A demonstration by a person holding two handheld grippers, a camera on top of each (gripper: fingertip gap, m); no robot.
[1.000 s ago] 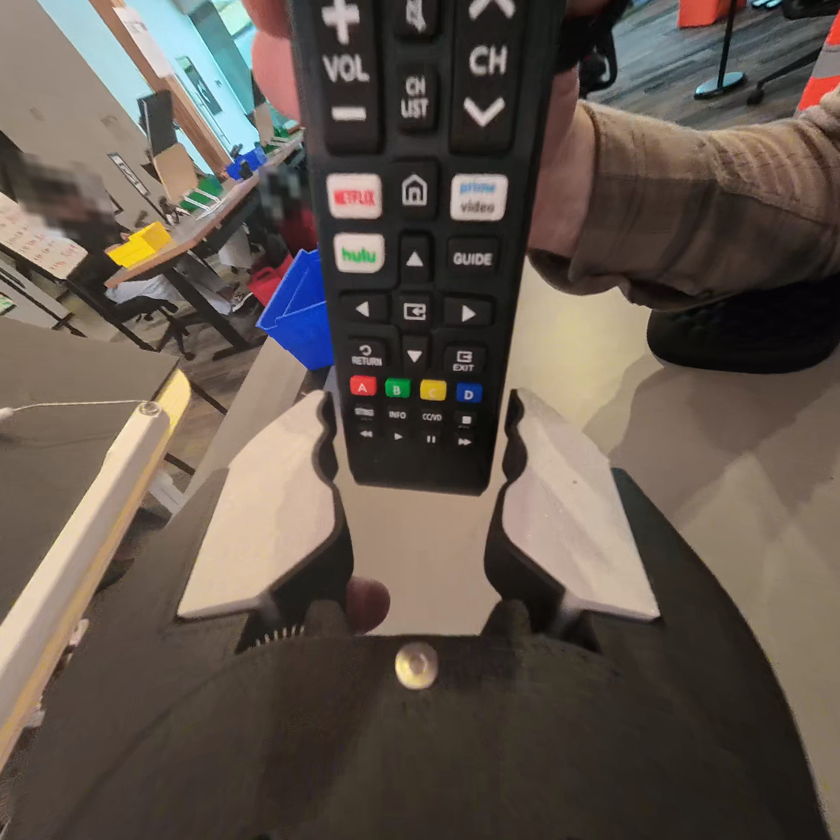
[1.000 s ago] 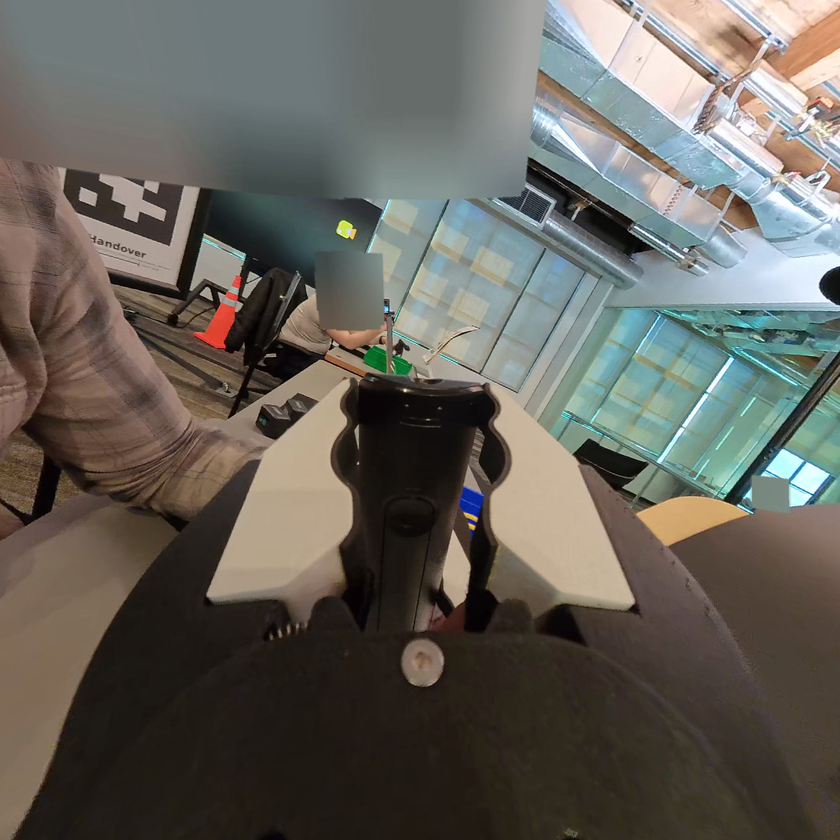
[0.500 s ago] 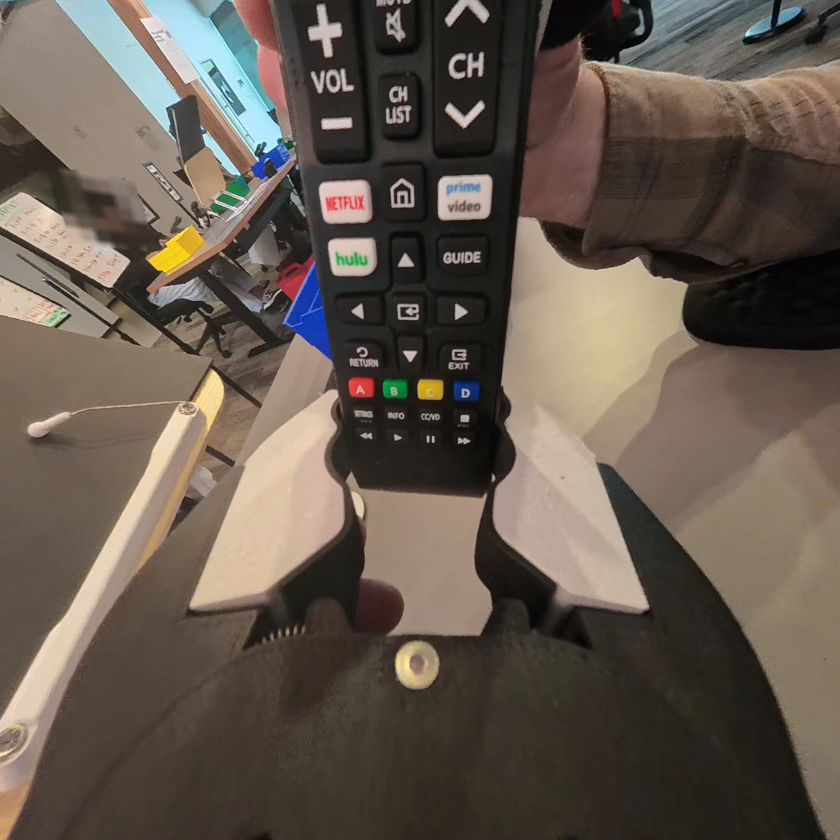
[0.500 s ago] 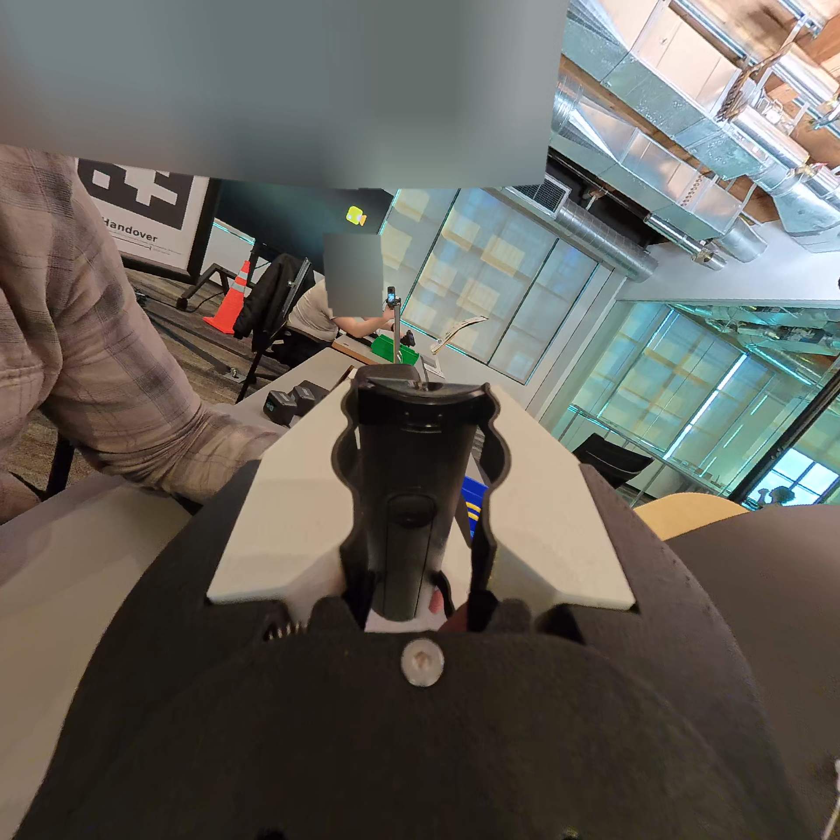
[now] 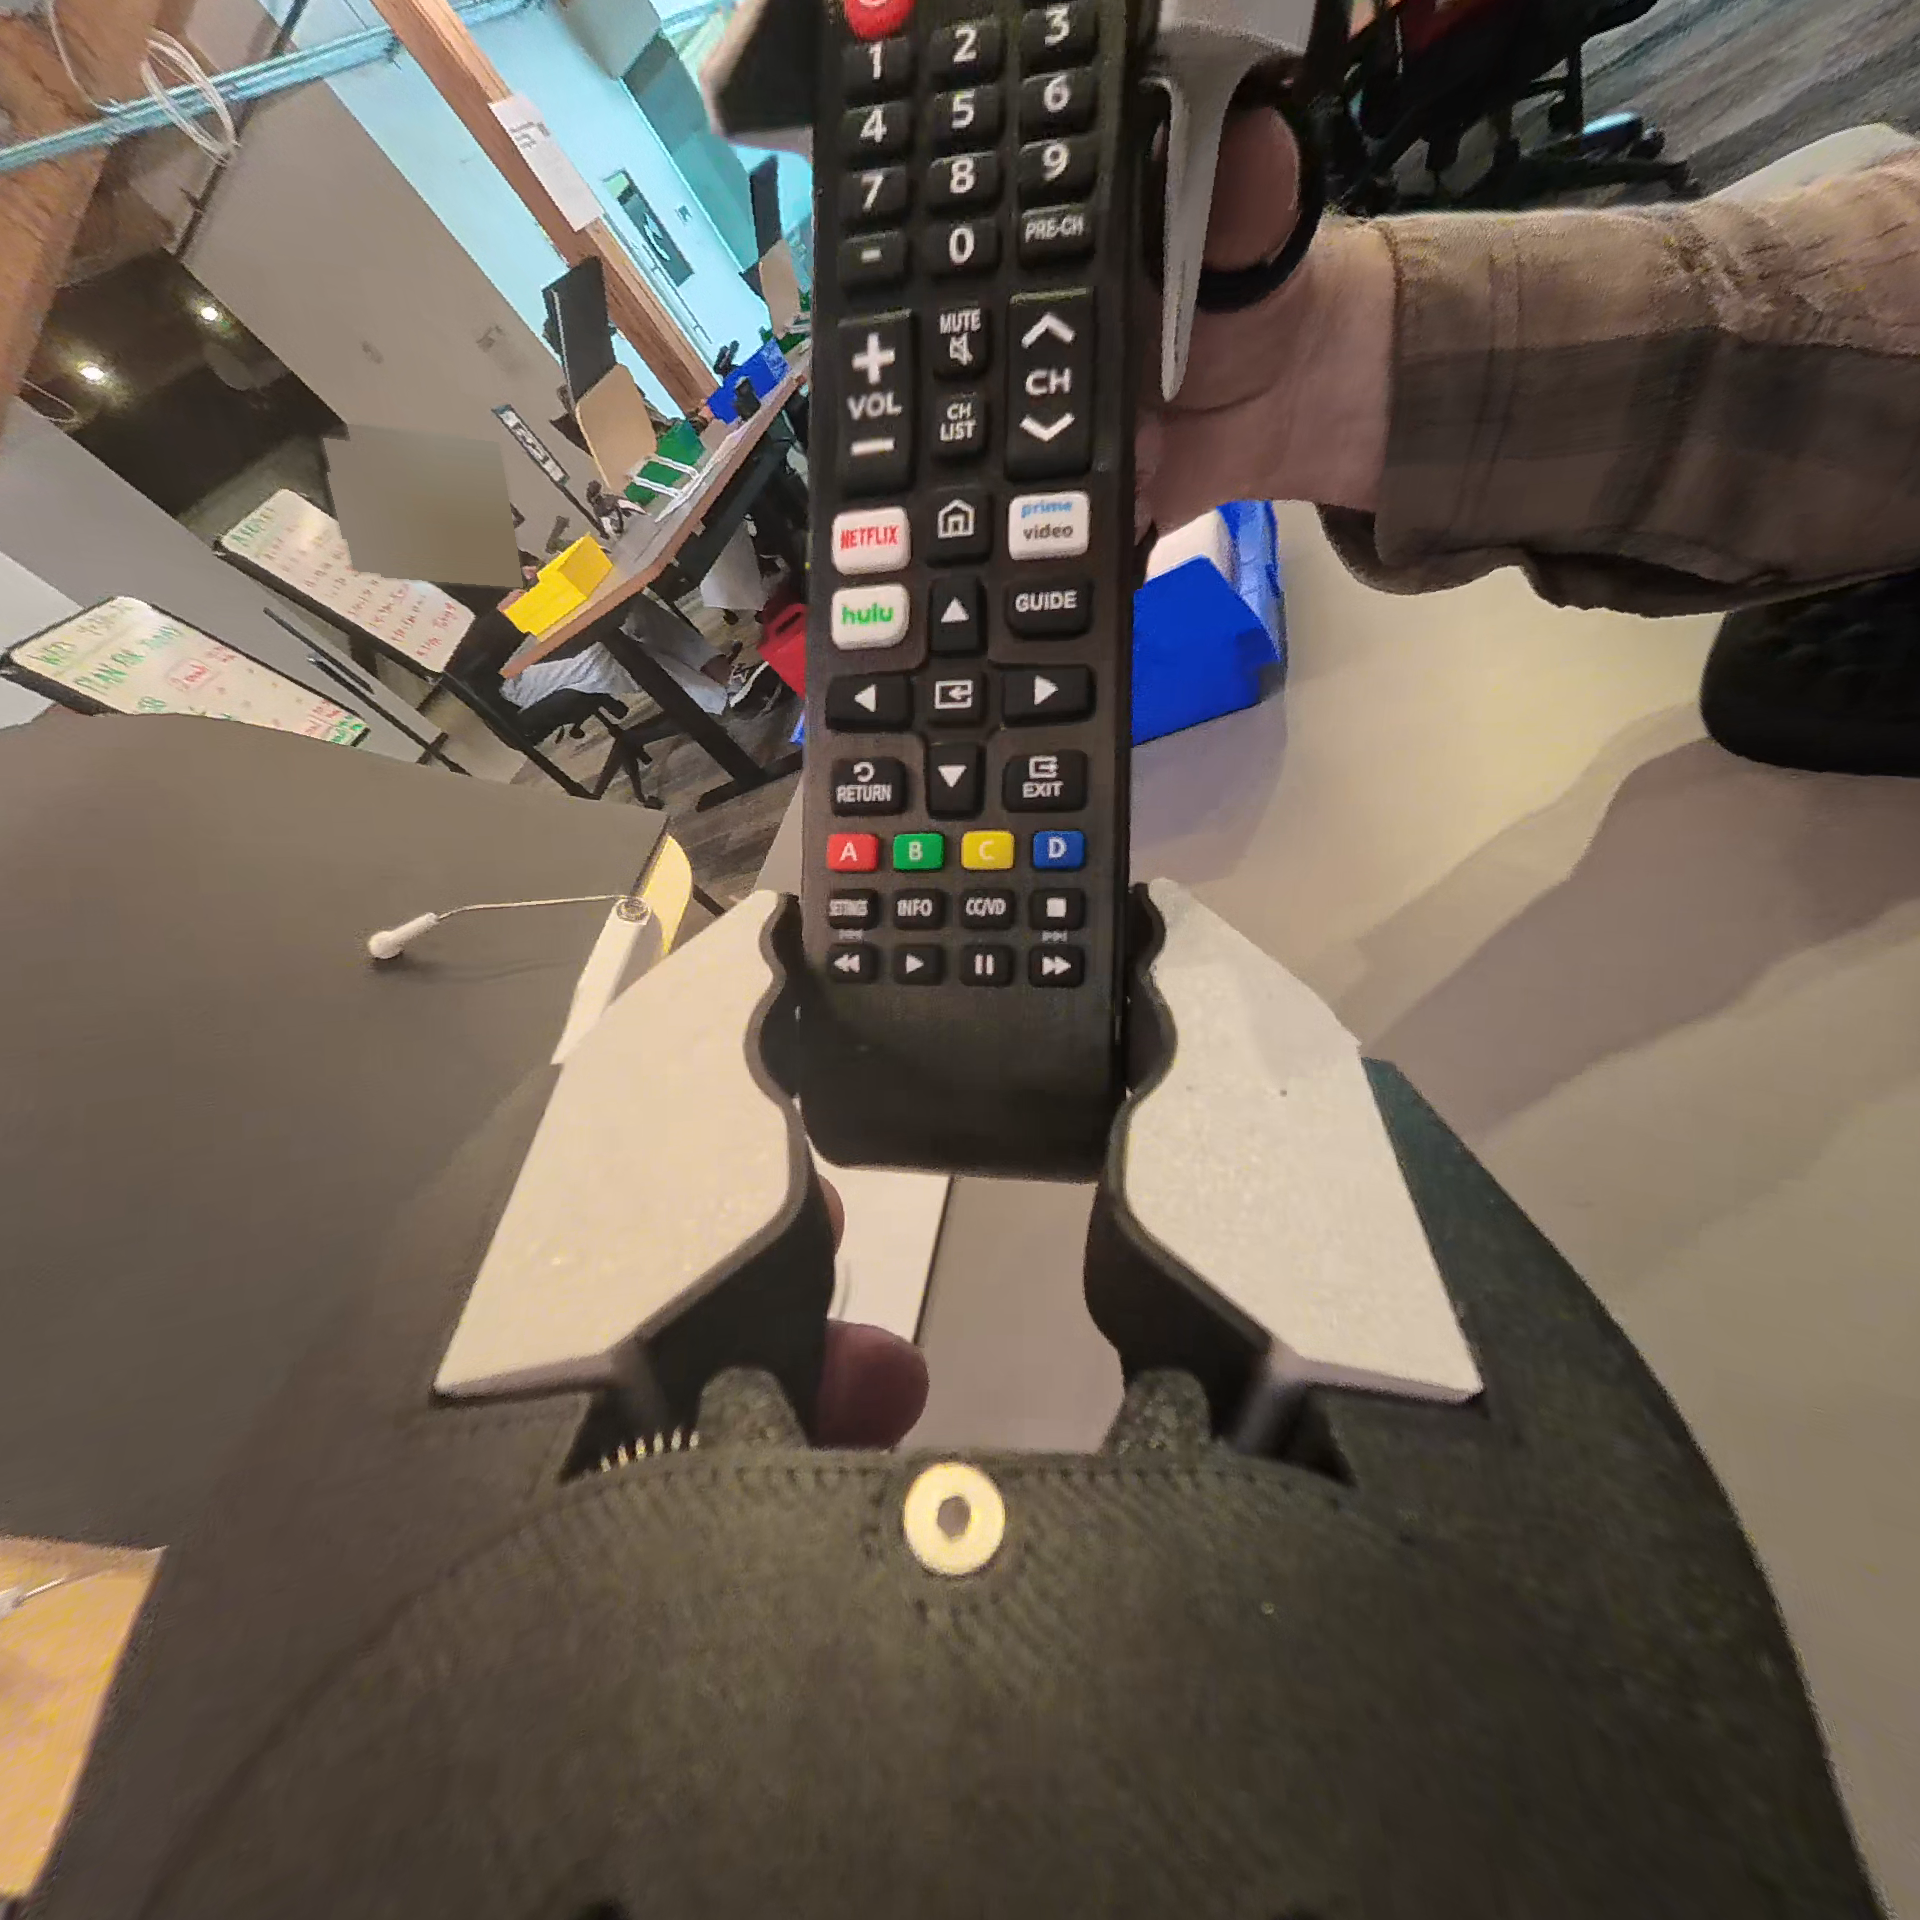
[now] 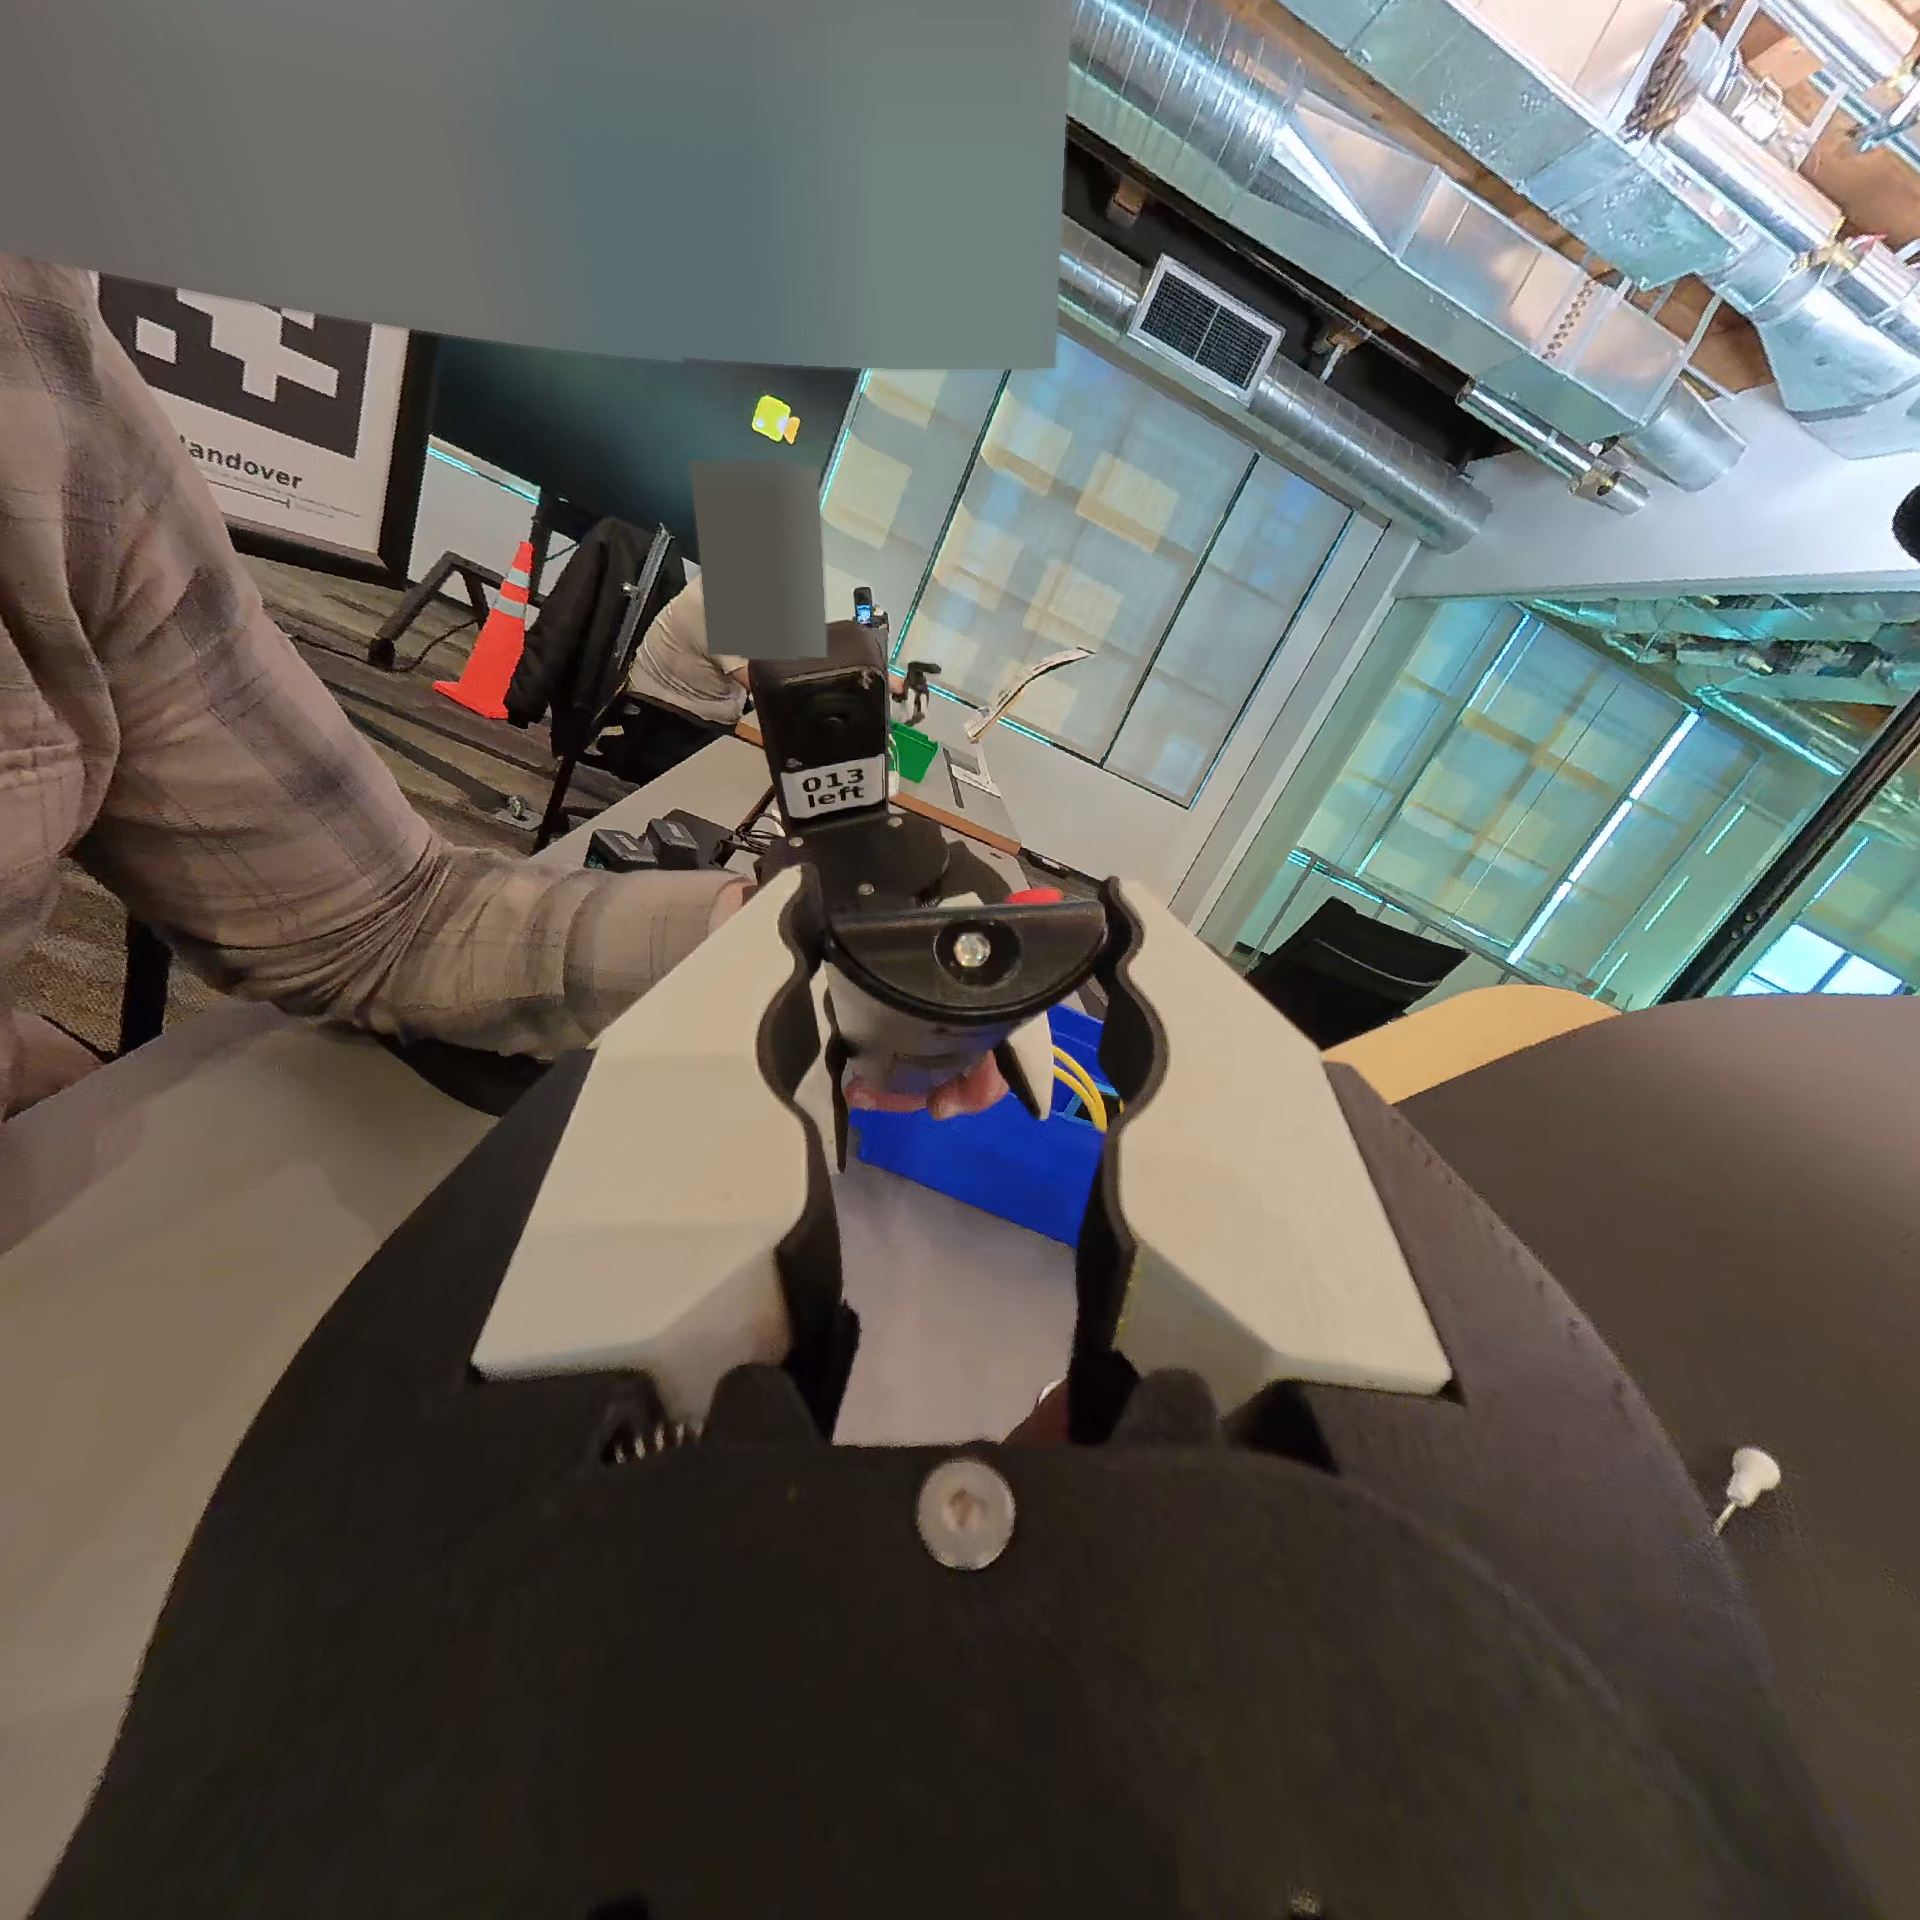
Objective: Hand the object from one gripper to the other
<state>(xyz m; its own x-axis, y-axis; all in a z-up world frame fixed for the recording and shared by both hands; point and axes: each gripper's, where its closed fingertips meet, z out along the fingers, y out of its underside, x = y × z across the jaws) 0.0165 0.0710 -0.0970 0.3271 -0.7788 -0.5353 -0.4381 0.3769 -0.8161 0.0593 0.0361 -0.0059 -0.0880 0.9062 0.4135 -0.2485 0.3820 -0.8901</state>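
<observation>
A black TV remote [image 5: 961, 623] with coloured buttons stands upright in the left wrist view. My left gripper [image 5: 966, 935] is shut on its lower end, with both fingers pressed against its sides. My right gripper [image 6: 961, 904] is open with nothing between its jaws. In the left wrist view, one of its white fingers [image 5: 1195, 187] stands beside the remote's top end, apart from it. In the right wrist view, the left gripper's black body [image 6: 966, 951] faces me just beyond my fingertips. I cannot make out the remote there.
A grey table [image 5: 1558, 935] lies below, with a blue bin [image 5: 1205, 634] at its far edge. A black surface [image 5: 260, 1039] with a small white plug on a wire [image 5: 390, 943] lies to the left. A person's plaid sleeve [image 5: 1662, 395] reaches in from the right. My right fingertips sit around 11 centimeters from my left ones.
My left gripper closed on the remote's lower end. My right gripper opened, let go of the remote and drew back from it.
</observation>
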